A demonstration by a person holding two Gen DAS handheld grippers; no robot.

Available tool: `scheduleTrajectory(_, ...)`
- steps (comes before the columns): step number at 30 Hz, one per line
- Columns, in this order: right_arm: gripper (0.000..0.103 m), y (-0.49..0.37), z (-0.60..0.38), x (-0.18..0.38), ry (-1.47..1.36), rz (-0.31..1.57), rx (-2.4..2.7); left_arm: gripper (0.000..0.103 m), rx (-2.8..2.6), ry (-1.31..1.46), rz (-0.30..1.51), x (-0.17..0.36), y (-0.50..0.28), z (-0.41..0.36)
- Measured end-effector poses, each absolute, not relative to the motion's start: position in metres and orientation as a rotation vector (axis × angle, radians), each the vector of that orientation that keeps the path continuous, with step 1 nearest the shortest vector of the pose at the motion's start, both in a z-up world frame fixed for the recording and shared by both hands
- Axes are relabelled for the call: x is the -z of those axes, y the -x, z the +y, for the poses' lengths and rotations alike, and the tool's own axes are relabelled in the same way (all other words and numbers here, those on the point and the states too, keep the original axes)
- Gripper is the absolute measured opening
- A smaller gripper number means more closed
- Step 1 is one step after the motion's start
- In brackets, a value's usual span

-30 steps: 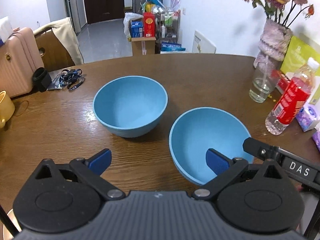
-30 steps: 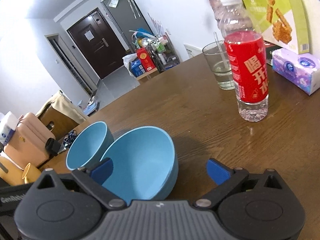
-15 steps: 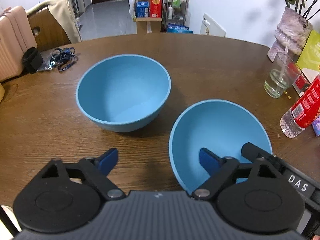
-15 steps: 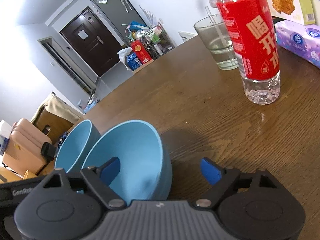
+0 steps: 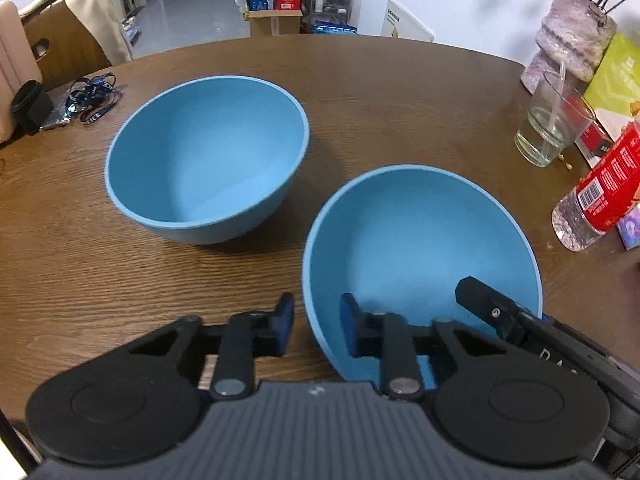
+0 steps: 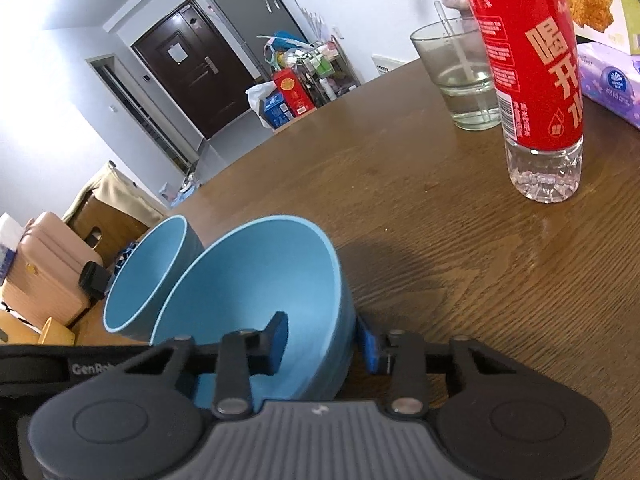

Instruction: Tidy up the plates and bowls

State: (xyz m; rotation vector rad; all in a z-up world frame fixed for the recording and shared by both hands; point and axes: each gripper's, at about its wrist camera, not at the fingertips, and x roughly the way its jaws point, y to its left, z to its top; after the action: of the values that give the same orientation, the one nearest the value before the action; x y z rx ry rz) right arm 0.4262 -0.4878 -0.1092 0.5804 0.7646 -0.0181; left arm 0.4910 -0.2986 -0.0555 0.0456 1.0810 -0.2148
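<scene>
Two blue bowls stand on the brown wooden table (image 5: pixel 400 92). The far bowl (image 5: pixel 206 156) (image 6: pixel 148 276) sits alone to the left. Both grippers straddle the rim of the near bowl (image 5: pixel 416 248) (image 6: pixel 256 284). My left gripper (image 5: pixel 316 330) has one pad outside the near-left wall and one inside; its jaws are closing, with thin gaps still showing beside the wall. My right gripper (image 6: pixel 322 344) has the near-right wall between its closing jaws; the outer pad is at the wall, the inner pad stands off it. One of the right gripper's fingers (image 5: pixel 492 312) shows inside the bowl.
A red-labelled water bottle (image 6: pixel 536 92) (image 5: pixel 600 196), a glass with a straw (image 5: pixel 554 124), a vase (image 5: pixel 568 36) and a tissue pack (image 6: pixel 612 80) crowd the right side. A blue lanyard (image 5: pixel 94 98) lies far left. A pink suitcase (image 6: pixel 48 280) and a chair stand beyond the table's edge.
Both grippers have sunk toward the near bowl. Their jaws went from wide apart to narrow around its rim. The bowls stay where they were.
</scene>
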Motion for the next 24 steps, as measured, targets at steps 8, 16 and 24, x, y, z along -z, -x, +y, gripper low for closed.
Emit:
scheduleTrajectory(8,0.021,-0.424,-0.489,0.112,-0.600,0.759,0.034,0.011,0.207,-0.066,1.063,0.056,-0.490,-0.299)
scheduleTrajectory(16,0.018,-0.419,-0.489,0.110,-0.590,0.752,0.048,0.011,0.203,-0.083,1.045,0.052,-0.485,-0.301)
scheduleTrajectory(24,0.017,-0.415,-0.485,0.105,-0.572,0.741,0.055,0.011,0.205,-0.085,1.030,0.045,-0.481,-0.300)
